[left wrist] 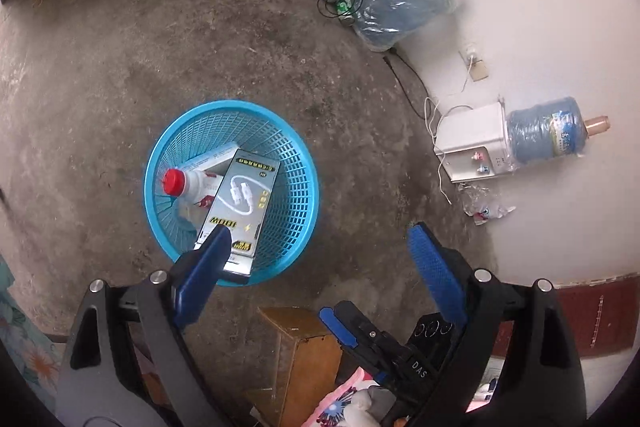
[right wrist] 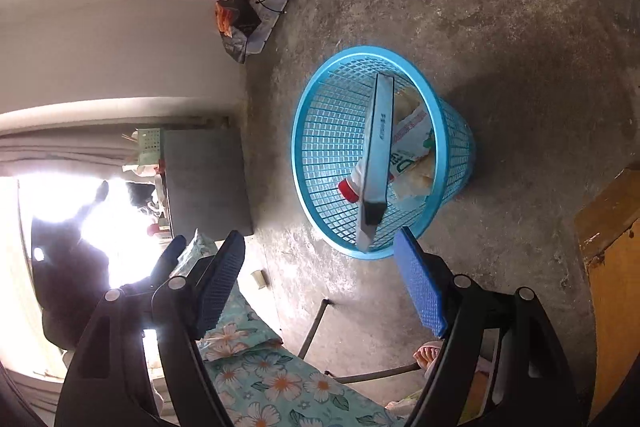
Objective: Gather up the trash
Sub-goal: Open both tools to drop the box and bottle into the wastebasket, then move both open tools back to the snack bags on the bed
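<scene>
We are holding both tongs, left tongs (left wrist: 320, 239) and right tongs (right wrist: 320, 247), wide open, empty, beside blue basket (left wrist: 296, 211); flat box (left wrist: 240, 203) and red-capped bottle (left wrist: 188, 183) are lying inside basket.

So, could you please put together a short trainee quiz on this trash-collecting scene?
1. True or false: the blue basket lies tipped on its side.
2. What colour is the cap of the bottle in the basket?
3. Which stands tallest in the basket? A) the flat box B) the bottle C) a can

Key:
1. False; it stands upright on the floor.
2. Red.
3. A; the box leans on the rim, and both the left gripper and the right gripper are open and empty.
</scene>
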Motion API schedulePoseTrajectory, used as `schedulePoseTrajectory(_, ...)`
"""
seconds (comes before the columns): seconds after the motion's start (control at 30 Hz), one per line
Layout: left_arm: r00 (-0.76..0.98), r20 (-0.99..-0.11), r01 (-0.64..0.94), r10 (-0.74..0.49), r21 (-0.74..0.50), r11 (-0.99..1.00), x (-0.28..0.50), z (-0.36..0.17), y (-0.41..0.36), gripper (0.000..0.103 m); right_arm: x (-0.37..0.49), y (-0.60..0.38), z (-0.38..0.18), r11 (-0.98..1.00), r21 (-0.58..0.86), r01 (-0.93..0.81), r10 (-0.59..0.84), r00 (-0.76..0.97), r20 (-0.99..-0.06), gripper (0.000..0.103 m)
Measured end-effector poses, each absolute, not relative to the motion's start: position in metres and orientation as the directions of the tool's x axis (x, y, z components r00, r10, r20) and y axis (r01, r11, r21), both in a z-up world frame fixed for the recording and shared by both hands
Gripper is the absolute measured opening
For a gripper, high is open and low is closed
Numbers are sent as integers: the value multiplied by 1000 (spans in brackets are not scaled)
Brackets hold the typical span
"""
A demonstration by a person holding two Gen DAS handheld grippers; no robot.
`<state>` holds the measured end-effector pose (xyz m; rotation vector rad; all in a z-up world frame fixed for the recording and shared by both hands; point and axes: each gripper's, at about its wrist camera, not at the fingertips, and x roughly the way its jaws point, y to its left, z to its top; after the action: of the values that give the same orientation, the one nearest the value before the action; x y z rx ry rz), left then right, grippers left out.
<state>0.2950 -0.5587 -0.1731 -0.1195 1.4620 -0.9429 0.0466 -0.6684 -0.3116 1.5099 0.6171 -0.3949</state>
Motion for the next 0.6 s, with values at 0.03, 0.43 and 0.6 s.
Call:
schedulePoseTrajectory(0.03, -155, -774, 483, -614, -601, 636, 292, -164, -555, 86, 45, -667, -309, 61, 793, 606, 126, 783, -609, 75)
schedulePoseTrajectory(0.43, 66, -597, 762, -800, -487, 427, 229, -7, -425, 89, 44, -622, -225, 430, 630, 647, -41, 711, -702, 75)
schedulePoseTrajectory(0.6, 218, -515, 739, -829, -467, 485, 198, 33, -313, 91, 62, -575, -166, 636, 528, 563, -120, 748, -653, 87)
